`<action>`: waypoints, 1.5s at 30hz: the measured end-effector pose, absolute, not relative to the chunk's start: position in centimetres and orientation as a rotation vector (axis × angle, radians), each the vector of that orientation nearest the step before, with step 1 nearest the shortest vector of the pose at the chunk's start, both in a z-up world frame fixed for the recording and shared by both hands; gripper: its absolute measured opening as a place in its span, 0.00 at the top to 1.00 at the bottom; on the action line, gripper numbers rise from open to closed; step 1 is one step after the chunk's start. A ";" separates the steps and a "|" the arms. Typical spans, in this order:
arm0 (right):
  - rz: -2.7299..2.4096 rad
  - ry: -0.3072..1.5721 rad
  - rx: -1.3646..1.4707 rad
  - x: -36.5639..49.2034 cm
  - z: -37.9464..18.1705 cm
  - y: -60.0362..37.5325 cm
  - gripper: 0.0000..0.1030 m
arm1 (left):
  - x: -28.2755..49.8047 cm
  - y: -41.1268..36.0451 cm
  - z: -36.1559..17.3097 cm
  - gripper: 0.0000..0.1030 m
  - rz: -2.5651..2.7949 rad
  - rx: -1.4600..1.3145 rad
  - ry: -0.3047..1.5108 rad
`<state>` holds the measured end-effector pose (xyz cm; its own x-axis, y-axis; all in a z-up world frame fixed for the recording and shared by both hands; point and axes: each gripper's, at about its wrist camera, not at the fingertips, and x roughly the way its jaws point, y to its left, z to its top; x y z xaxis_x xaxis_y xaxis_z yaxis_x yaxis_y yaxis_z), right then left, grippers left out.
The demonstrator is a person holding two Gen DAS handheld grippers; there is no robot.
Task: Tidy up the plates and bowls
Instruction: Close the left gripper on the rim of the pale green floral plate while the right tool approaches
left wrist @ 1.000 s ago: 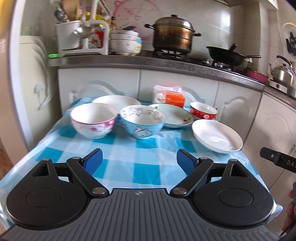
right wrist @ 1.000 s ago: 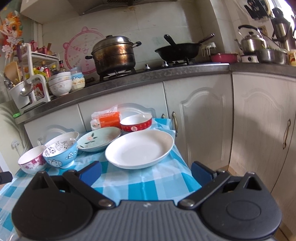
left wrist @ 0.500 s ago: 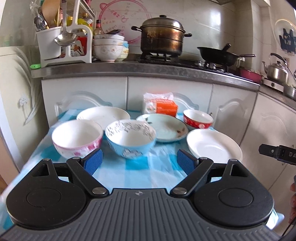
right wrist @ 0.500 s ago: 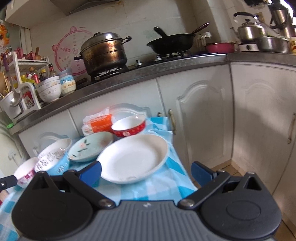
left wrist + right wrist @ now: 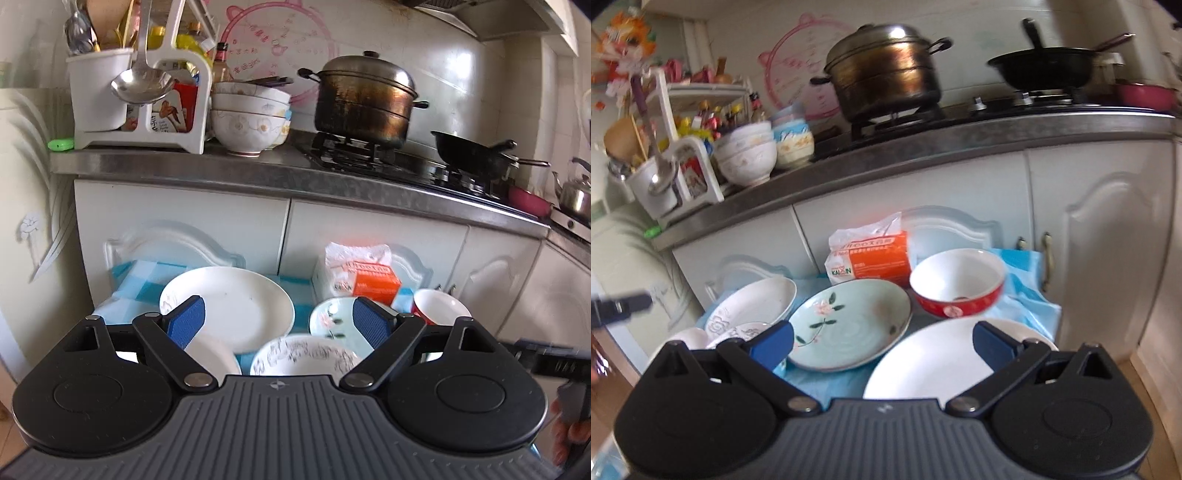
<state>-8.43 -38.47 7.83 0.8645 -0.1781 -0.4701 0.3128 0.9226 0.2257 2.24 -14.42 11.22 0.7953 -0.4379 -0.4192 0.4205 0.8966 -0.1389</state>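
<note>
The left gripper hangs with its blue pads spread wide and nothing between them. Straight ahead, past its left pad, lies a white plate; just under the gap sits a bowl with dark line drawings, and a pale green flowered plate shows beside the right pad. The right gripper is likewise spread and empty. Between its pads lie the green flowered plate on the left and a large white plate on the right, directly below the claw. Beyond them stands a red bowl, with an orange tissue pack behind it against the cabinet.
</note>
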 end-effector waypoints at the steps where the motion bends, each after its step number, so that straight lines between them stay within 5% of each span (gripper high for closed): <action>1: -0.251 0.473 0.323 -7.9 7.5 -38.8 0.02 | 2.8 -14.7 11.2 0.00 -0.462 -0.054 0.466; 14: -0.198 0.623 0.419 -2.9 8.1 -40.3 0.05 | 10.2 -22.4 11.4 0.00 -0.535 0.058 0.698; 19: -0.178 0.653 0.435 -0.6 7.2 -41.2 0.09 | 13.0 -26.3 9.8 0.07 -0.589 0.138 0.752; 23: -0.195 0.690 0.483 0.7 5.9 -42.5 0.15 | 15.9 -28.7 8.3 0.26 -0.617 0.166 0.825; 34: -0.186 0.725 0.524 3.1 4.0 -44.0 0.23 | 20.6 -32.0 4.9 0.49 -0.629 0.212 0.929; 45: -0.188 0.777 0.534 4.7 2.6 -44.8 0.26 | 22.9 -34.0 2.3 0.51 -0.630 0.315 1.028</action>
